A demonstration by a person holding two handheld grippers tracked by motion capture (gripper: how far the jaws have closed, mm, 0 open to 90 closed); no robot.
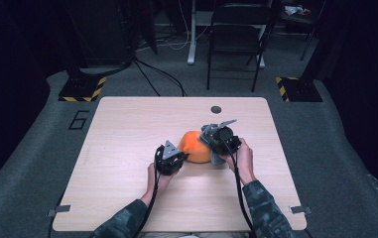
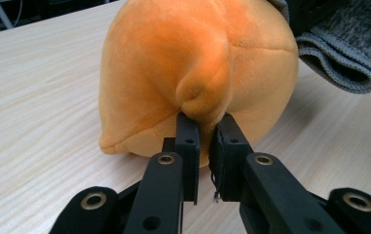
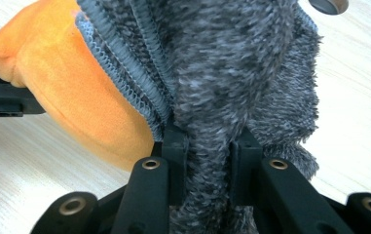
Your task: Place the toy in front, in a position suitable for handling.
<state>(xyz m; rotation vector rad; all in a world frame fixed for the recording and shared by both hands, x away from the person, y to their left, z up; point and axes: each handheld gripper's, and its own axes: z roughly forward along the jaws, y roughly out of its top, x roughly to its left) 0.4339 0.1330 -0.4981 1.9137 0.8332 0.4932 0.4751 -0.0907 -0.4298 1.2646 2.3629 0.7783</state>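
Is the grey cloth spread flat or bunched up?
Bunched: the grey cloth hangs in folds, pinched by the right gripper against the orange plush.

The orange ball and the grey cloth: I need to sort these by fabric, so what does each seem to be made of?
The orange ball looks like stuffed short-pile plush: matte, velvety, with stitched seams and a soft nub that the left gripper pinches. The grey cloth looks like fuzzy microfibre or terry, heathered, with an overlocked edge; the right gripper clamps it.
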